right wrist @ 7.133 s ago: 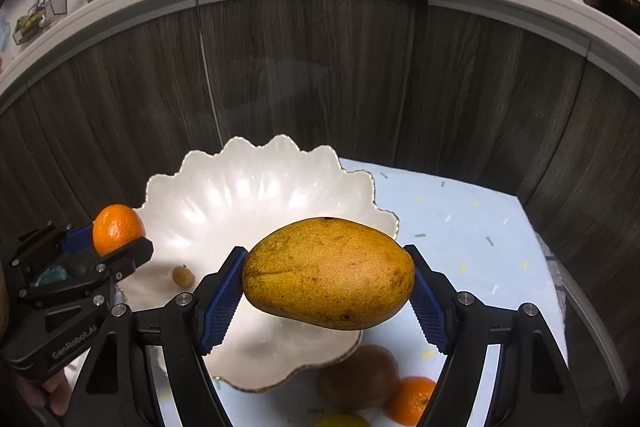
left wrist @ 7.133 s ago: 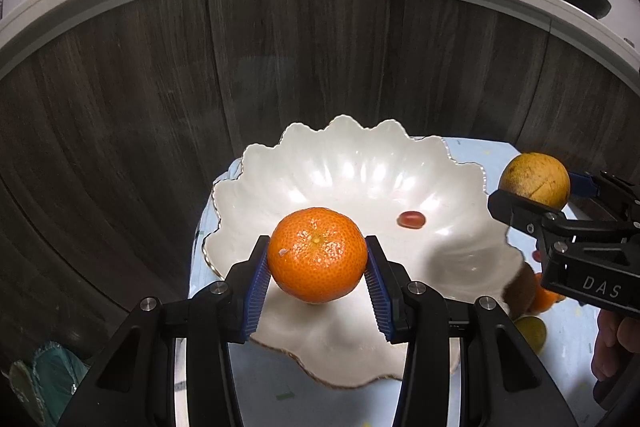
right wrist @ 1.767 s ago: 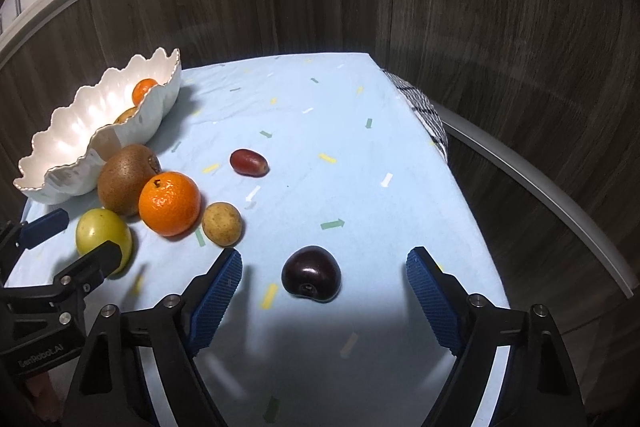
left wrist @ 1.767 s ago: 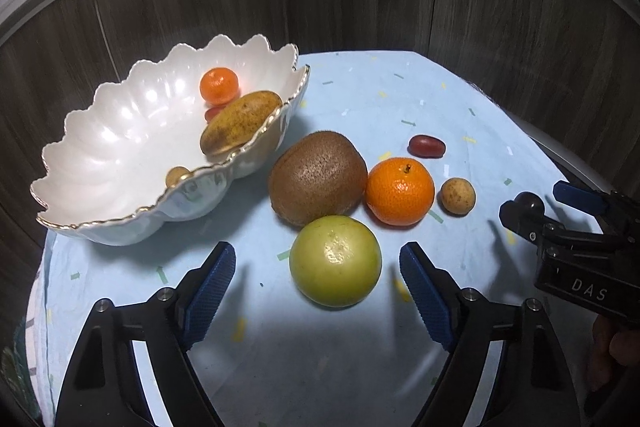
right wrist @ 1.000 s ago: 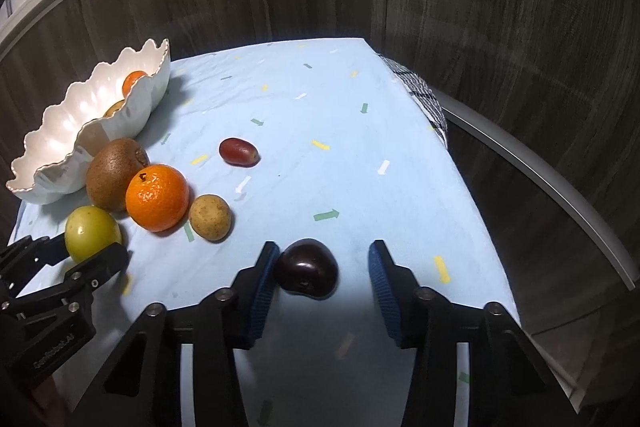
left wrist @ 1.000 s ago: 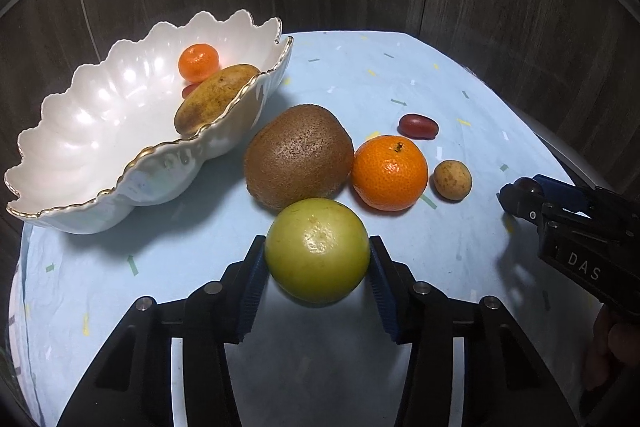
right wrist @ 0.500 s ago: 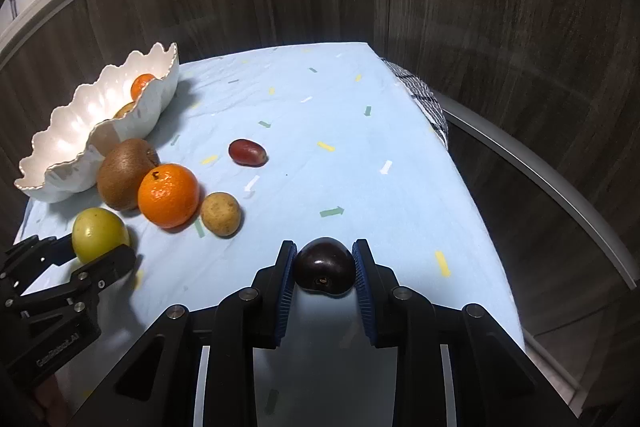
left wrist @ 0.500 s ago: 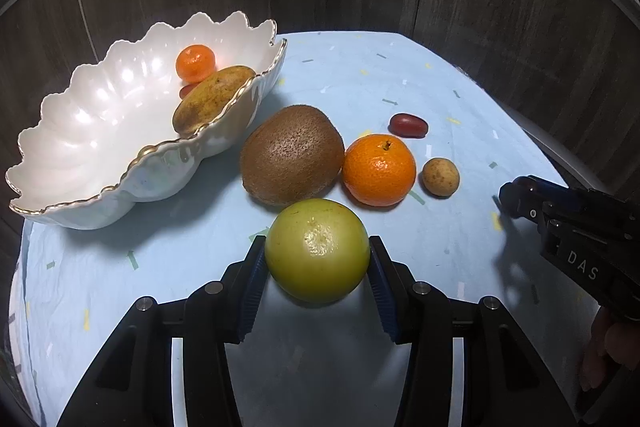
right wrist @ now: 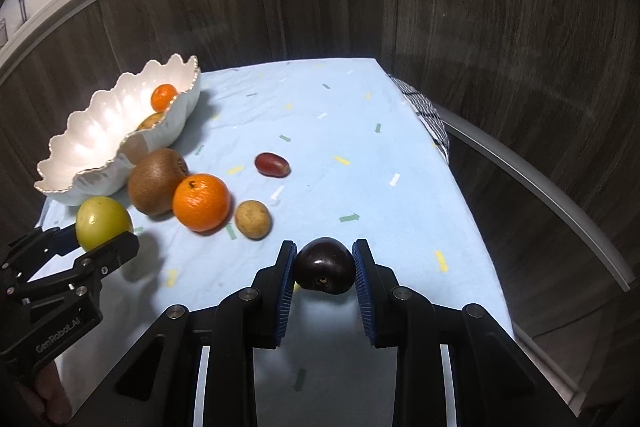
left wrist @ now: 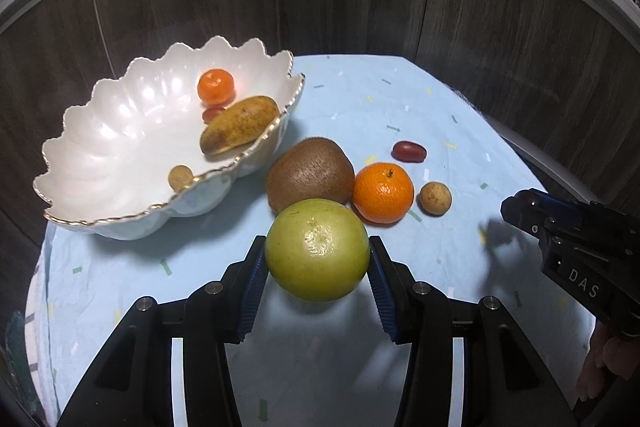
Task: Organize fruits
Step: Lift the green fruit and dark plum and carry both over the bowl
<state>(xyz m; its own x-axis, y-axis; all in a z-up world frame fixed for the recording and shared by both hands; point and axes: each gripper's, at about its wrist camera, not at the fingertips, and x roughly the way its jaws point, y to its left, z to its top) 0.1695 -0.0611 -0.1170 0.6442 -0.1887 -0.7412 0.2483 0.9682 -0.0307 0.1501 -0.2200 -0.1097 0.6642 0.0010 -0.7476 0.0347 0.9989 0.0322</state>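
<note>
Left tongs (left wrist: 317, 267) pinching green fruit (left wrist: 317, 249) at lower centre; right tongs (right wrist: 324, 275) pinching dark plum (right wrist: 325, 270), both lifted, probably for white bowl (left wrist: 100, 215) at upper left.

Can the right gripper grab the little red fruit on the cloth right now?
Probably not yet. The right gripper has its fingers shut on a dark plum, so it is full. The red fruit lies in the open with nothing over it.

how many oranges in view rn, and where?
2. The small orange lies in the white bowl, near its far side. The bigger orange sits on the blue tablecloth, beside the kiwi. The bowl's wall might hide others.
</note>
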